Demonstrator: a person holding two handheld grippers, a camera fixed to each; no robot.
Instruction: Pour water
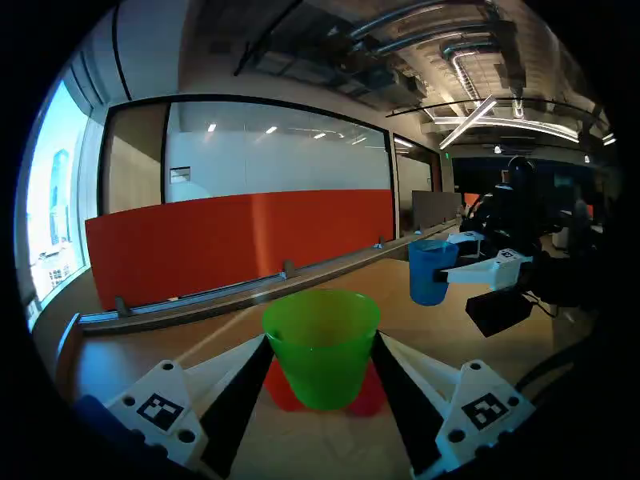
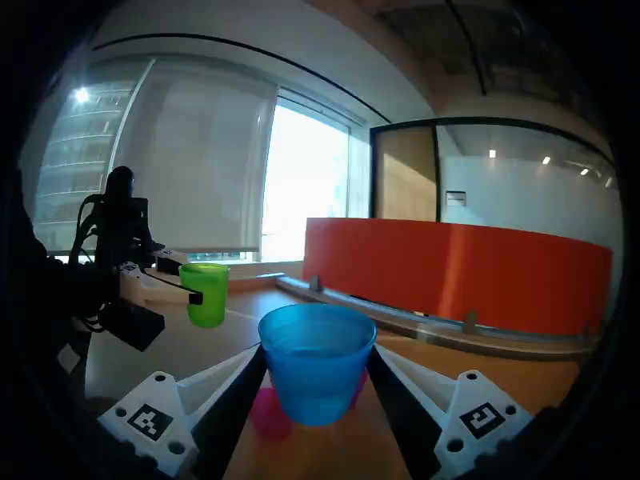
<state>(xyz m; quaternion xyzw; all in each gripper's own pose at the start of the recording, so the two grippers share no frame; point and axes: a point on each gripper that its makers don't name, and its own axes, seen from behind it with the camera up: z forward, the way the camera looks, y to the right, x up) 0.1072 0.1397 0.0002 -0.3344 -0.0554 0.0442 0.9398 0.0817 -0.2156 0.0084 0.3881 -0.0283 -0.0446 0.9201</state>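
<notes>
My left gripper (image 1: 320,344) is shut on an upright green plastic cup (image 1: 322,360), one finger pressing each side, above a wooden table (image 1: 416,296). My right gripper (image 2: 318,352) is likewise shut on an upright blue translucent cup (image 2: 318,368). I cannot tell whether either cup holds water. In the left gripper view the blue cup (image 1: 428,272) hangs to the right in the right gripper (image 1: 445,256). In the right gripper view the green cup (image 2: 206,294) is at the left in the left gripper (image 2: 192,280). The cups are apart.
A low red thing (image 1: 280,392) lies on the table under the green cup. A pink thing (image 2: 268,412) lies below the blue cup. An orange divider (image 1: 240,240) on a metal rail (image 1: 240,292) runs along the table's far edge, with bright windows (image 2: 308,192) beyond.
</notes>
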